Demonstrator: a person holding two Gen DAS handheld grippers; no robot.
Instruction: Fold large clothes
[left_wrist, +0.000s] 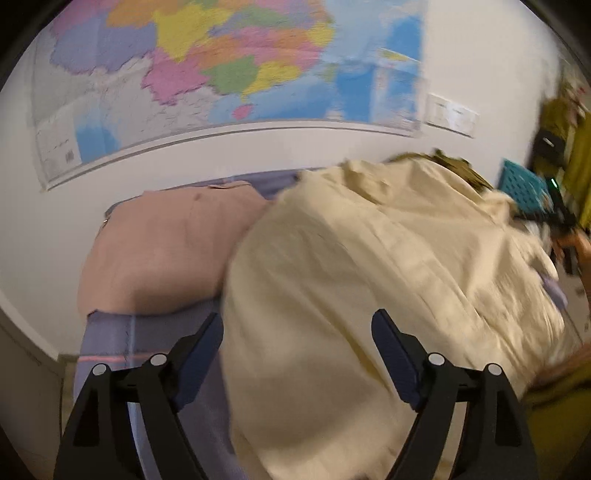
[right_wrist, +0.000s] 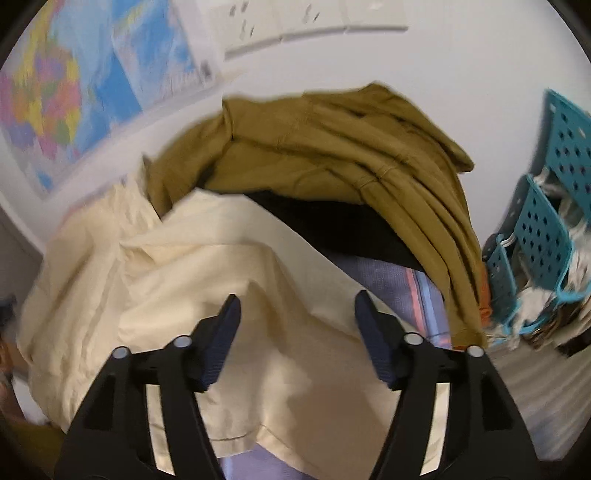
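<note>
Claws: left claw (left_wrist: 297, 328) & right claw (right_wrist: 297, 310) both spread, empty, over cream garment (right_wrist: 229, 280); risk: pinching two layers, dragging olive pile (right_wrist: 332, 155).

Colourful wall map (left_wrist: 229, 66) on white wall; socket plates (right_wrist: 291, 22) beside it. Teal perforated plastic basket (right_wrist: 543, 229) at right, holding pale items.

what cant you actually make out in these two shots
- Cream garment: its type and full outline, both views; bunched, motion-blurred, cut off by the lower edge.
- Black item: right wrist view; mostly buried under the mustard garment.
- Wall map text: blurred, too small.
- Teal basket contents: blurred, cut off at the edge.
</note>
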